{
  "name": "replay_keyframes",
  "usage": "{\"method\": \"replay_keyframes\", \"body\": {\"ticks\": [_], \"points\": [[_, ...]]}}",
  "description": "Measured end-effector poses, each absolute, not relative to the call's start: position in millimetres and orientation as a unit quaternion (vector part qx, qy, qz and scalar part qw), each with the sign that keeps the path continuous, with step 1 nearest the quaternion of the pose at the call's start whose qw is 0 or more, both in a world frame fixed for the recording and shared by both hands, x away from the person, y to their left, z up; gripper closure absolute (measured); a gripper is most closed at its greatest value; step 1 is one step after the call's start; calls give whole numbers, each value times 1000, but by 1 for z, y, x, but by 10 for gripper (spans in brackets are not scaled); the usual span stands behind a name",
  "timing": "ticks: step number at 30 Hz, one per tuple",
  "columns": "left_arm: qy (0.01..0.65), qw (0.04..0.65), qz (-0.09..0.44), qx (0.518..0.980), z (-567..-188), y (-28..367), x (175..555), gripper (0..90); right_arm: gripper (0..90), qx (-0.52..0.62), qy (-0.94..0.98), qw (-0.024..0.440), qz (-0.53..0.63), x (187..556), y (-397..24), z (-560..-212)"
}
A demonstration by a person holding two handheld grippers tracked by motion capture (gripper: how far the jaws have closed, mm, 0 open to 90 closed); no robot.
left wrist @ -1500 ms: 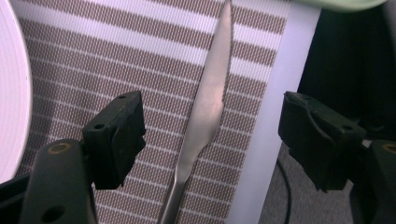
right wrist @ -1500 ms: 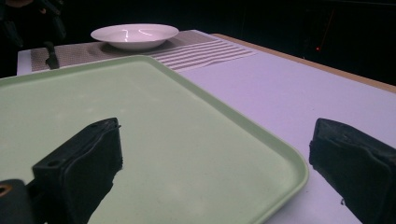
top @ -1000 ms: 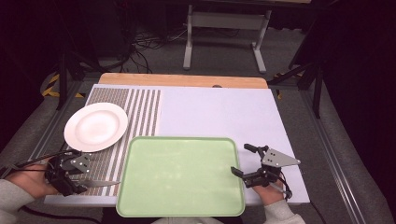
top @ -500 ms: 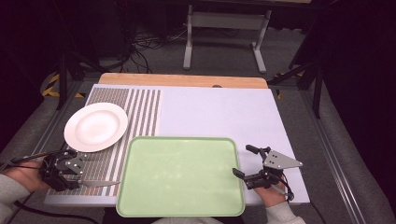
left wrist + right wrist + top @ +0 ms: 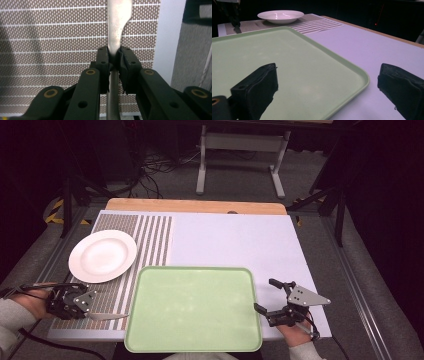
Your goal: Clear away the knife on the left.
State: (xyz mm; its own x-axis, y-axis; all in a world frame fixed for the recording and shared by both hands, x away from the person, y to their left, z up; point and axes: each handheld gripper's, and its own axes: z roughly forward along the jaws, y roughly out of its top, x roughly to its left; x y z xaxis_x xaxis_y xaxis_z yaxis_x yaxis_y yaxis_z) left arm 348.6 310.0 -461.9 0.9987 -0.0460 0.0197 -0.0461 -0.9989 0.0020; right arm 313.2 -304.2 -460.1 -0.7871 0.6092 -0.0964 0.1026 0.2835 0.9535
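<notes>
Your left gripper has just been closing, and its pads now pinch the slim neck of a butter knife: plain dull metal, lying flat on the striped placemat just left of the green tray. The pickup looks secured; lifting and placing it remain. Your right gripper waits open at the tray's right edge. The white plate sits empty nearby.
</notes>
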Motion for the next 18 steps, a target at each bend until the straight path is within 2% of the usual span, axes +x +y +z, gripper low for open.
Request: {"method": "replay_keyframes", "body": {"ticks": [4,18], "points": [[-33,1,12,999,-463,309,348,796,36,234,767,232,550,310,-306,-460],[-9,-12,9,1000,-462,306,348,800,36,239,764,234,552,308,-309,-459]]}}
